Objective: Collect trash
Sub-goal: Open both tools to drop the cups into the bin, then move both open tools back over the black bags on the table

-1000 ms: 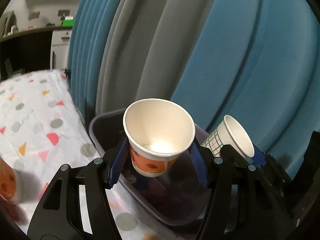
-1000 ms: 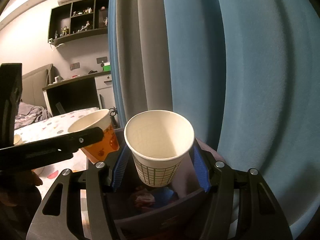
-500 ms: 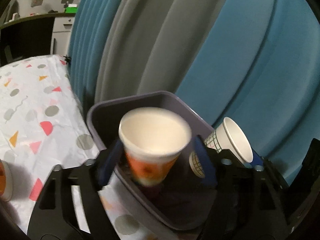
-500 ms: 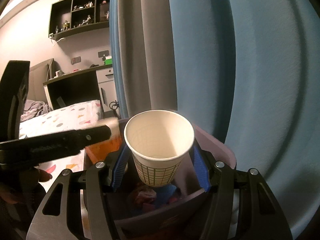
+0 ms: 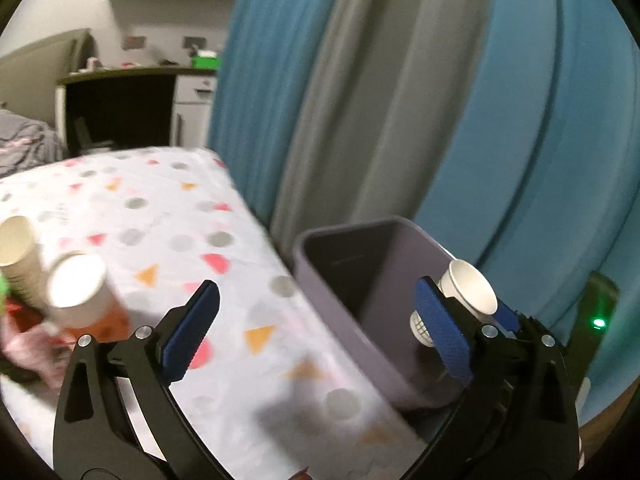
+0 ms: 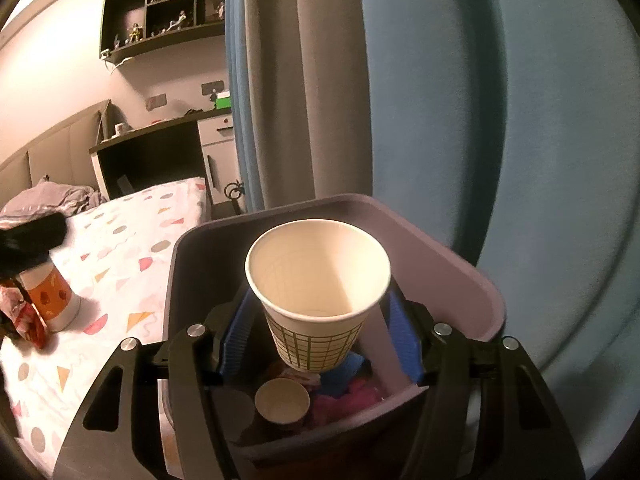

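My right gripper (image 6: 318,336) clamps a checked paper cup (image 6: 318,300) above the open grey bin (image 6: 460,280), where another cup (image 6: 282,402) and bright wrappers already lie at the bottom. My left gripper (image 5: 316,340) is opening wide with nothing between its blue pads, hanging over the spotted tablecloth (image 5: 168,248) just beside the bin. By my reckoning the job is partly done: this cup has yet to drop, and an orange-printed cup (image 6: 52,300), a second paper cup (image 5: 18,248) and a red wrapper (image 6: 24,320) wait on the table.
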Demonstrator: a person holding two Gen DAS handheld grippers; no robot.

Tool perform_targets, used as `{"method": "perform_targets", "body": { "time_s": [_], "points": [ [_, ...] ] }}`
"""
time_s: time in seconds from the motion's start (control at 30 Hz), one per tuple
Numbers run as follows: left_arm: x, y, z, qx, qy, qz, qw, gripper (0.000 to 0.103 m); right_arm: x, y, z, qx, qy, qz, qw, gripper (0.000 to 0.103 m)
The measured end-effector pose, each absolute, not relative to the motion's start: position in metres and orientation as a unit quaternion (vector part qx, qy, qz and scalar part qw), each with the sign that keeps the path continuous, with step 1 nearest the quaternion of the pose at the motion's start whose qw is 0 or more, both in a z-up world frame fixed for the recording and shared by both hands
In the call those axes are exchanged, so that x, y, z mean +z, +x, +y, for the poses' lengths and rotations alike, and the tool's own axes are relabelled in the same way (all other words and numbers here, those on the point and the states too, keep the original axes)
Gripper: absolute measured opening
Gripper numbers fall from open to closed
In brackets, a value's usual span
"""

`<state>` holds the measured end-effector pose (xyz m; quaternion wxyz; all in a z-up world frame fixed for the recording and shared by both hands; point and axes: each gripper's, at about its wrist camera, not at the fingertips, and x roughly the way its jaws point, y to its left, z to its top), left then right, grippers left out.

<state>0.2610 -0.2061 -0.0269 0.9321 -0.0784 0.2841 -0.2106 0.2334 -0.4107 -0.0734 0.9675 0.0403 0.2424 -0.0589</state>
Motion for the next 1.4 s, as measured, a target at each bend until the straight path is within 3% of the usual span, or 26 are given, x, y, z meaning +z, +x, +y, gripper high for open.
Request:
{"method": "perform_targets", "body": {
  "time_s": [0.27, 0.6, 0.7, 0.93, 1.4],
  "points": [
    [-0.011, 0.232, -0.155, -0.157, -0.068, 0.254, 0.952, 0.097, -0.065, 0.232, -0.411, -0.069, 0.034, 0.237, 0.968, 0.071],
    [-0.009, 0.201, -0.104, -0.098, -0.069, 0.247, 0.962, 0.097, -0.028, 0.200, -0.395, -0.069, 0.032, 0.185, 0.980, 0.072],
    [-0.009, 0.191, -0.082, -0.076, -0.069, 0.244, 0.964, 0.097, -0.016, 0.185, -0.378, -0.053, 0.034, 0.165, 0.984, 0.077],
    [-0.021, 0.162, -0.018, -0.012, -0.070, 0.246, 0.967, 0.097, -0.003, 0.160, -0.320, 0.021, 0.027, 0.143, 0.989, 0.078],
    [-0.029, 0.100, 0.103, 0.128, -0.091, 0.226, 0.961, 0.097, -0.022, 0.148, -0.168, 0.167, -0.014, 0.186, 0.968, 0.078]
  ]
}}
